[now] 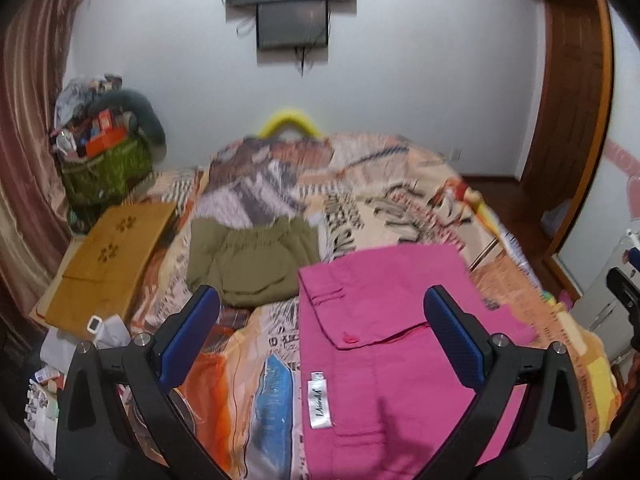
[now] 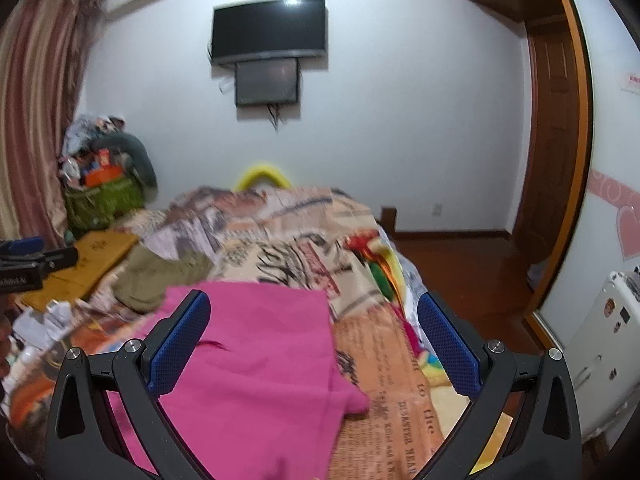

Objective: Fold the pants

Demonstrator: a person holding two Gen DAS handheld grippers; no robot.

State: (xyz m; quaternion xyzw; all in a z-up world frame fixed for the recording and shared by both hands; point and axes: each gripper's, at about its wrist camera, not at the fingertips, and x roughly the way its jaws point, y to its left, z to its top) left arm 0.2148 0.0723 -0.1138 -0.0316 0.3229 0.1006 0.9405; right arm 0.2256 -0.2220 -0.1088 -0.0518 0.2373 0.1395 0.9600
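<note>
Pants (image 1: 384, 320) lie flat on the bedspread (image 1: 400, 200), at the near right of the bed. A second folded garment (image 1: 252, 260) lies just beyond them to the left, close beside. A board (image 1: 108, 256) rests at the bed's left edge — a loaded bag (image 1: 104, 168) behind it, against the curtain (image 1: 28, 152). Two screens (image 2: 268, 28) hang on the far wall, one above the other — door (image 2: 556, 132) at far right

The pink pants (image 1: 384, 320) are smooth matt cloth with a shiny satin label (image 1: 319, 404). The bedspread (image 1: 400, 200) is printed cloth. The left gripper (image 1: 322, 322) has matt black plastic arms, textured blue pads (image 1: 454, 336) and bright metal pins. At the right edge the door frame (image 2: 576, 160) is glossy wood
</note>
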